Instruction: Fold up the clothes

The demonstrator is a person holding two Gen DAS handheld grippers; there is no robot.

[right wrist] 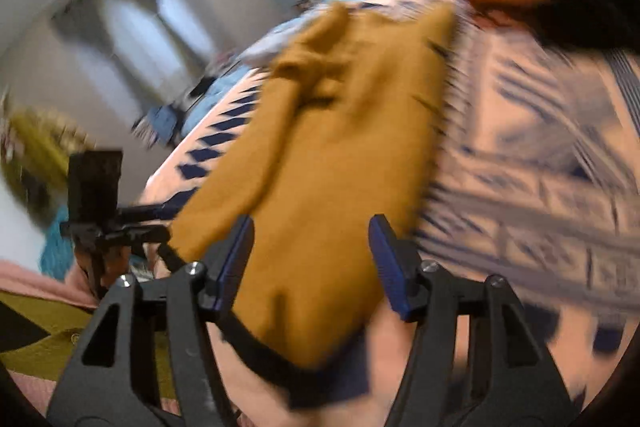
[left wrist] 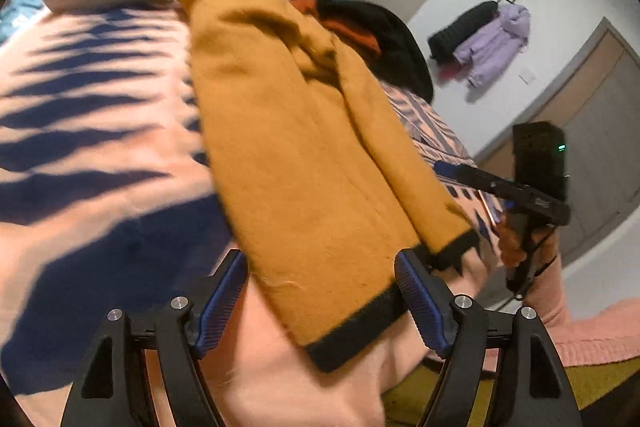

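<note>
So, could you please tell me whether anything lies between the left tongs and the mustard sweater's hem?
Nothing visible does: the left tongs stand open directly over the mustard sweater, its black hem between the blue pads on the patterned blanket.

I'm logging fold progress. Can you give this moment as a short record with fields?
garment: mustard sweater with black trim, lying lengthwise on the patterned bedspread
fold state: sides look folded in, one sleeve on top
left gripper: open, hem between its fingers, pads not pressing
right gripper: open over the sweater; view blurred
nearby: black and orange clothes pile
</note>
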